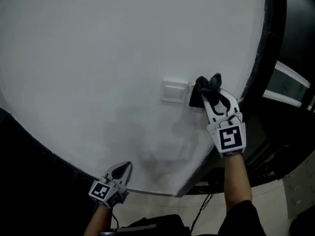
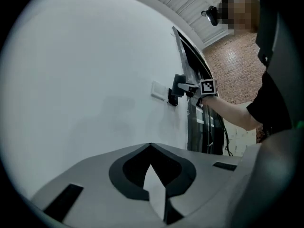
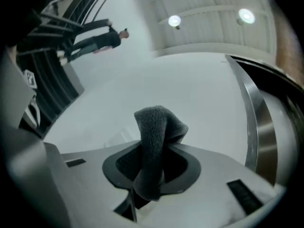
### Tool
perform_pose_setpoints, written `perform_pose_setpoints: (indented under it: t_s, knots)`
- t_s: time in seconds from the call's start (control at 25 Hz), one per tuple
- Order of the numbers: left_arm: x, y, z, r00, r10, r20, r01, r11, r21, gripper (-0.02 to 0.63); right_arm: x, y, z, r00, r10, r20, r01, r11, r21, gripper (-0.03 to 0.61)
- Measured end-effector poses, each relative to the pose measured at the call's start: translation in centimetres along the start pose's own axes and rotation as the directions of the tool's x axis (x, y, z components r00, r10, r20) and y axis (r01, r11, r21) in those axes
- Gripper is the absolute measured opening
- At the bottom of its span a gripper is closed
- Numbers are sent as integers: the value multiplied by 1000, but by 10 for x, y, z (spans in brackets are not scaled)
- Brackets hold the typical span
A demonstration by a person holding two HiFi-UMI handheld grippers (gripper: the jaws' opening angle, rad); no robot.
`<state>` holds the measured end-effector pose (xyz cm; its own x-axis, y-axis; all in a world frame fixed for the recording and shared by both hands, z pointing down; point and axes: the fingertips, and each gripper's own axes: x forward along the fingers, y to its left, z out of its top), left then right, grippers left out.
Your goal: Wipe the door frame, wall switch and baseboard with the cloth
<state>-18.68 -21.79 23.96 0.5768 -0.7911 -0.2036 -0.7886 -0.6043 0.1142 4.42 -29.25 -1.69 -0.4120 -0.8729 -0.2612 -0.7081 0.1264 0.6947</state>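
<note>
Head view
Wall [image 1: 98, 58]: white and plain, filling most of the view.
Switch [image 1: 174, 91]: pale plate on the wall, right of centre.
Cloth [image 1: 212, 80]: dark bundle pressed against the switch's right edge.
Right gripper [image 1: 209, 94]: clamped on the cloth, tips at the wall just beside the switch.
Door frame [image 1: 261, 58]: dark strip along the wall's right side, near the cloth.
Left gripper [image 1: 127, 167]: low on the wall, well apart from the switch, carrying nothing.

Left gripper view
Left gripper [image 2: 151, 148]: jaws met at the tip, with nothing between them.
Wall [image 2: 85, 80]: bare ahead of the jaws.
Switch [image 2: 158, 90]: farther along the wall, with the cloth [image 2: 173, 98] touching its far side.
Right gripper [image 2: 184, 86]: held against the wall at the cloth, beside the door frame [image 2: 192, 70].

Right gripper view
Right gripper [image 3: 156, 164]: jaws closed on the cloth.
Cloth [image 3: 152, 141]: grey, nubbly fold standing up out of the jaws and curling over at the top.
Wall [image 3: 190, 94]: close ahead of the cloth.
Door frame [image 3: 259, 127]: metallic band curving down the right.
Switch: too faint here to place.
</note>
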Motion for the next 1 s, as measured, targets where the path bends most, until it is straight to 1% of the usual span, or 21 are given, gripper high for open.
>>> perform_pose_setpoints:
  t_s: [0.04,0.08,0.12,0.16,0.2,0.24,0.28,0.32,0.4,0.52,0.68,0.8,1.0]
  knots:
    - [-1,4,0,1000,-7,-1,7,1000,-6,-9,5,-2,2,999,-11,-46,5,992,-123,91]
    - [-3,8,0,1000,-11,-3,11,1000,-13,-9,11,-2,1,995,-28,-95,3,967,-256,91]
    - [-5,12,-1,1000,-13,-8,13,1000,-22,-9,17,-1,-2,988,-51,-144,-8,925,-380,91]
    - [-7,15,-3,1000,-17,-14,17,999,-33,-9,22,1,-7,980,-72,-186,-26,880,-475,91]
    - [-9,16,-5,999,-24,-22,23,999,-39,-9,26,4,-13,972,-84,-218,-46,846,-532,91]
    - [-10,17,-7,999,-31,-29,30,999,-40,-9,28,8,-18,967,-85,-241,-66,829,-556,91]
    - [-12,17,-9,999,-37,-36,35,998,-42,-9,29,11,-23,962,-78,-260,-85,825,-559,91]
    - [-13,18,-9,998,-40,-40,38,998,-46,-9,28,15,-27,958,-66,-279,-103,828,-551,91]
    - [-15,20,-12,998,-40,-41,38,998,-58,-9,25,25,-37,950,-32,-311,-143,841,-522,91]
    - [-12,17,-11,998,-43,-46,40,997,-71,-9,21,40,-53,946,20,-323,-181,859,-479,91]
    - [-9,9,-17,997,-53,-55,48,995,-86,-9,13,57,-72,937,73,-342,-230,865,-446,91]
    - [-8,6,-20,997,-54,-61,48,995,-92,-9,10,64,-80,933,90,-349,-248,864,-439,91]
    - [-12,6,-26,996,-46,-83,39,996,-86,-9,9,70,-86,933,97,-347,-250,868,-429,91]
